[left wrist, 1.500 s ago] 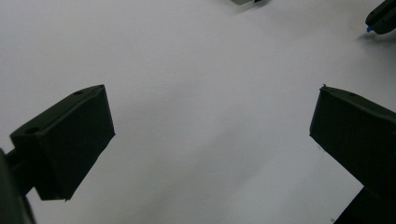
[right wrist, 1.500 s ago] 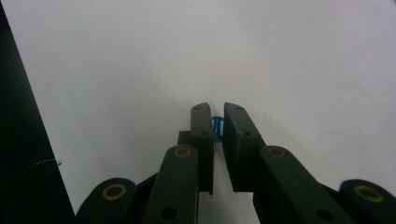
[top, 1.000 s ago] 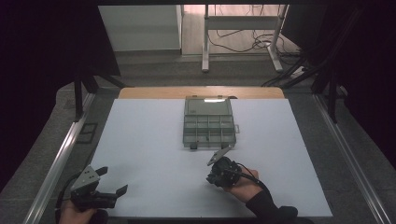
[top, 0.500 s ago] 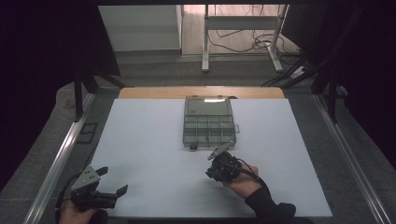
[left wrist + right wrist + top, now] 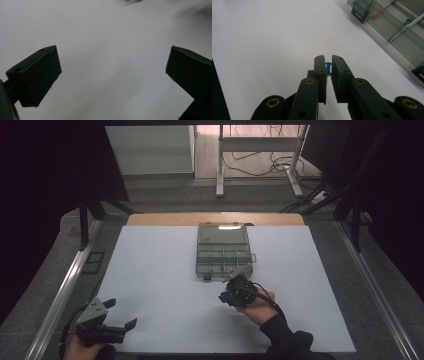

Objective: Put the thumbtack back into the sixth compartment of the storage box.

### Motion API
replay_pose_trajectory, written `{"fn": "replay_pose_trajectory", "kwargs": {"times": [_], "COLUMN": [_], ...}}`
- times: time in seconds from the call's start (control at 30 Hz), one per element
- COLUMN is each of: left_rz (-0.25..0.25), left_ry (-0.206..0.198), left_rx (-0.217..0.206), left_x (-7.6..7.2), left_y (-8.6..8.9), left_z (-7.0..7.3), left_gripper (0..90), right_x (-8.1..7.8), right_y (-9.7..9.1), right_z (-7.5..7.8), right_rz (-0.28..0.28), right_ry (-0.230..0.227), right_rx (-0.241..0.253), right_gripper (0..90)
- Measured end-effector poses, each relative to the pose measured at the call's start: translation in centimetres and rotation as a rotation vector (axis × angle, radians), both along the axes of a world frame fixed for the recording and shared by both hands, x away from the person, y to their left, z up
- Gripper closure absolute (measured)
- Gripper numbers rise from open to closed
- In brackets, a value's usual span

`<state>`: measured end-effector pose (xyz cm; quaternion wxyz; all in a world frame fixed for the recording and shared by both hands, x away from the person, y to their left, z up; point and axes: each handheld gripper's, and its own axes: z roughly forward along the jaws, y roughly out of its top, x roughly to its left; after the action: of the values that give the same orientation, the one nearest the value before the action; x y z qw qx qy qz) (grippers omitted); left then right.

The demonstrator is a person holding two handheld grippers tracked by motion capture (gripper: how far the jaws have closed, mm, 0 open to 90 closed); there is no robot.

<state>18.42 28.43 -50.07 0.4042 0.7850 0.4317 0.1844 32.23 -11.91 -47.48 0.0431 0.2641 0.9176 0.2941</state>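
Clear plastic organiser box point(image 5: 223, 254) holding red and green bits, right gripper point(image 5: 328, 67) pinching what looks like a small blue ring point(image 5: 328, 68), left gripper point(image 5: 112, 72) spread.

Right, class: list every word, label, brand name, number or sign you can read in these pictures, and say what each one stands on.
None: no readable text stands on the clear plastic compartment box, the white table sheet, the small blue ring between the right gripper's black jaws, or the left gripper.
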Motion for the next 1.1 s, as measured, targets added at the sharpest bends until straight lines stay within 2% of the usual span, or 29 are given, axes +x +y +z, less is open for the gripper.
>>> {"fn": "replay_pose_trajectory", "kwargs": {"times": [0.53, 1.1], "left_rz": [-0.002, -0.004], "left_ry": [-0.001, -0.002], "left_rx": [-0.001, 0.001], "left_x": [0.0, 0.0], "left_y": [0.0, 0.0], "left_z": [0.0, 0.0], "left_gripper": [0.2, 0.3], "right_x": [1.9, 4.1], "right_y": [0.3, 1.1], "right_z": [0.5, 0.9], "right_rz": [-0.034, -0.066], "right_ry": [0.008, -0.005], "right_rx": [0.025, 0.039], "right_gripper": [81.7, 81.7]}}
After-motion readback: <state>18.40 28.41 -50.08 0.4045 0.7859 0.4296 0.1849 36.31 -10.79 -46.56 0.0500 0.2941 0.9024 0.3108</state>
